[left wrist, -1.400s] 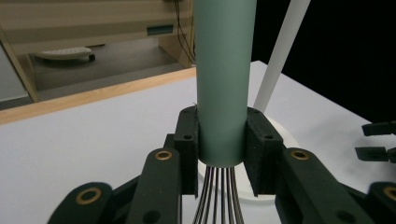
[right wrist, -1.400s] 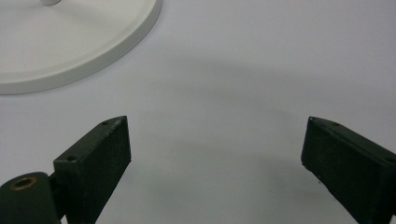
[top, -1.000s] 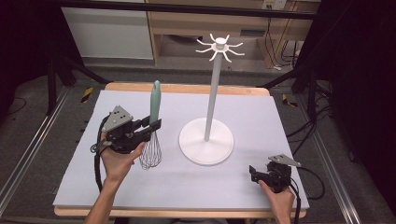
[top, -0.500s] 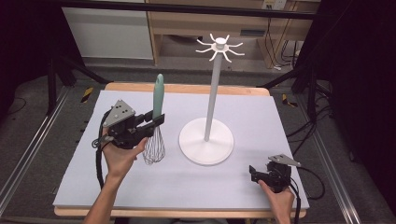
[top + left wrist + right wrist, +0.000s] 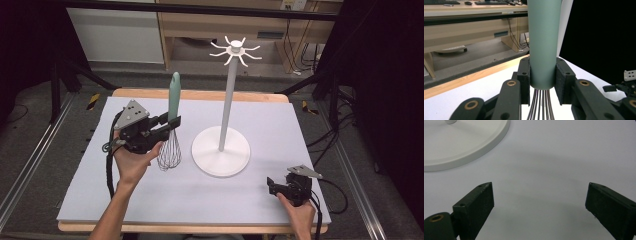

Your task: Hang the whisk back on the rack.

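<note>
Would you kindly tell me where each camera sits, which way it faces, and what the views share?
High view: above the table's near side, facing forward and down; both forearms, left gripper and right gripper.
Left gripper view: on the left gripper, facing level past the whisk clamped upright in its jaws.
Right gripper view: on the right gripper, jaws open, facing the table.
Shared: the stand base.

- Setting: lab or research workspace, rigged for recording.
- Table (image 5: 300,120): wooden top under a pale grey mat, framed by black curtains (image 5: 385,75).
- Floor: grey carpet, metal rails (image 5: 30,160), loose cables (image 5: 295,45).
- Background: office desks carrying a keyboard (image 5: 491,2) and mouse.
</note>
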Action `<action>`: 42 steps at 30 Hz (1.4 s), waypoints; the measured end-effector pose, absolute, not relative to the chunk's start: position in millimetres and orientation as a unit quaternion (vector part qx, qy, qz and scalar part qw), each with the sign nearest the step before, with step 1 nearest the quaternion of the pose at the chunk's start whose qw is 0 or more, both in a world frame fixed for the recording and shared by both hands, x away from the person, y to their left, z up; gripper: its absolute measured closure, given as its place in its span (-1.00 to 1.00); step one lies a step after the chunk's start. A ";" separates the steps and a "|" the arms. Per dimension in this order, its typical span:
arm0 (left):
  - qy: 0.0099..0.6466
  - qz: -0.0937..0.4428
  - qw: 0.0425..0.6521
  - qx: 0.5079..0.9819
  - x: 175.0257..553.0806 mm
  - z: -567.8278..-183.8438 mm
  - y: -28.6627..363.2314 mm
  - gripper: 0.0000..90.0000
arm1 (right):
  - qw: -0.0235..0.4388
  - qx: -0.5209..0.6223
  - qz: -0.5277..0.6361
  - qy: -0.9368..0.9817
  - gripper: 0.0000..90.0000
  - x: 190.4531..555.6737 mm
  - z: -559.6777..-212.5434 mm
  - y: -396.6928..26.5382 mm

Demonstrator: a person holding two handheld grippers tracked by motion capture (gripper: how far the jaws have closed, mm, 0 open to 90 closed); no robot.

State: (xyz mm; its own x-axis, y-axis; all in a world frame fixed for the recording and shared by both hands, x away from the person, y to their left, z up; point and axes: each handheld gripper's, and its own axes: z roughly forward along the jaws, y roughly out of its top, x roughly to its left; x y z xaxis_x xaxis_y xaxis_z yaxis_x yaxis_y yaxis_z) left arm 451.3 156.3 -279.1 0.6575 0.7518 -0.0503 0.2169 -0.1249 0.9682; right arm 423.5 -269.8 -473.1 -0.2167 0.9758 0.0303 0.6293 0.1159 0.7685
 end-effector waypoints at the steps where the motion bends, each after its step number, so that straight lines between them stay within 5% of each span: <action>1: 0.340 0.236 0.568 0.712 451.8 -278.4 155.5 0.52 | 0.254 0.572 0.340 0.702 -0.81 423.5 -473.0 -269.7; 42: 0.316 0.243 0.570 0.719 473.3 -250.1 126.2 0.52 | 0.254 0.574 0.339 0.701 -0.81 424.3 -472.9 -271.3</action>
